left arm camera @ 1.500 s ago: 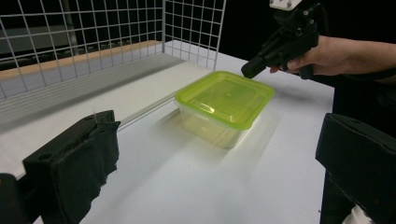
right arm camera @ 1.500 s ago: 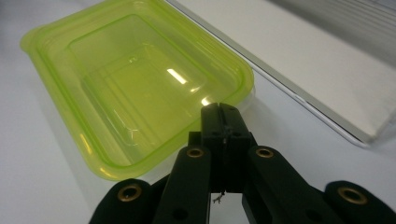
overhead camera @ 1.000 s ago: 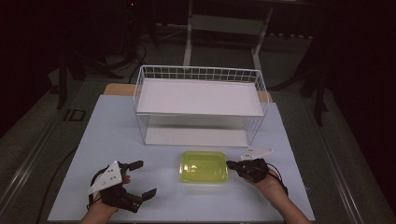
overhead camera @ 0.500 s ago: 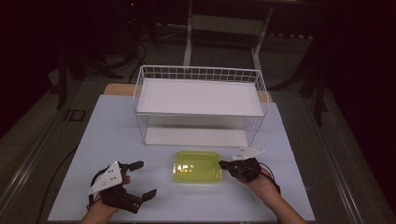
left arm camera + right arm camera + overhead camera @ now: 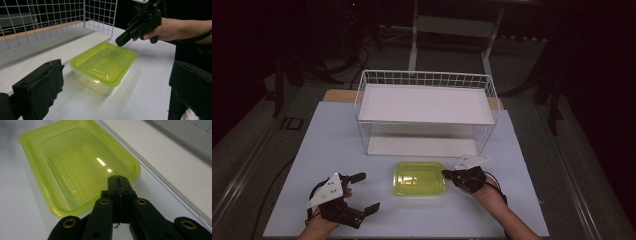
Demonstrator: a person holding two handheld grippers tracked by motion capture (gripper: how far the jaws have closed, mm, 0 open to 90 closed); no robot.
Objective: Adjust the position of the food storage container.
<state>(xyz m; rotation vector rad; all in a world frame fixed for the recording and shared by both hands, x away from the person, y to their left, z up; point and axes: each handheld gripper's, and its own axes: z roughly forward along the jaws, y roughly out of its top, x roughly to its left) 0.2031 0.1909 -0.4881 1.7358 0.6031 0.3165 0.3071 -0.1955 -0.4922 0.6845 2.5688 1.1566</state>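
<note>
Since a second ago, the right tool has slid leftward with the translucent yellow-green lidded plastic container, which now lies a little farther left on the white counter. At the left, the left tool rests low near the counter's front edge, well apart from the container, its two black jaws spread wide with nothing between them. The container sits at the middle of the counter's front half, flat, just in front of the white wire basket rack. At the right, the right tool has its jaws pressed together, gripping nothing, its tip just at the container's right edge; whether it touches the lid cannot be told.
</note>
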